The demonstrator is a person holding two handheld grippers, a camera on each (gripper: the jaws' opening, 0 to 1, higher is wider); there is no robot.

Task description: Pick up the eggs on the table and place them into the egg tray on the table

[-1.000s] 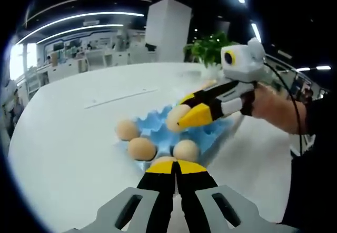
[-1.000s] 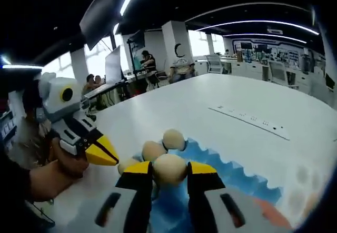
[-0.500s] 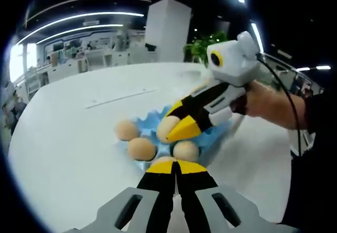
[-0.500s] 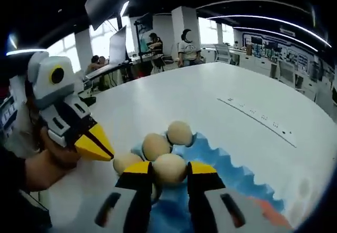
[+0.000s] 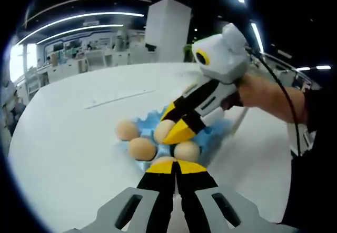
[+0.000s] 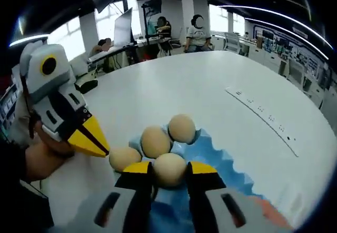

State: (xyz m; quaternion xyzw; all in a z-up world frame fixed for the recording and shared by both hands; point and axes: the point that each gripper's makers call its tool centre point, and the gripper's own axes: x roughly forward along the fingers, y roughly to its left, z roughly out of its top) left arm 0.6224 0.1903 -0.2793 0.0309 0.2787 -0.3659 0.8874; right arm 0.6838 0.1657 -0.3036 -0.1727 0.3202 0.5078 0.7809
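- On the white bench (image 6: 210, 85), the left gripper (image 6: 90, 140) sits at nine o'clock of the blue egg tray (image 6: 221, 162), its yellow fingers (image 6: 87, 138) pressed together and gripping nothing.
- Three eggs (image 6: 156, 141) rest in the tray's cups, just at twelve o'clock of the right gripper (image 6: 169, 171).
- The right gripper is clamped on a fourth egg (image 6: 169, 169), held low over the tray.
- That egg looks directly above a free cup, so the right hand is nearer; lowering straight down seems all that remains.
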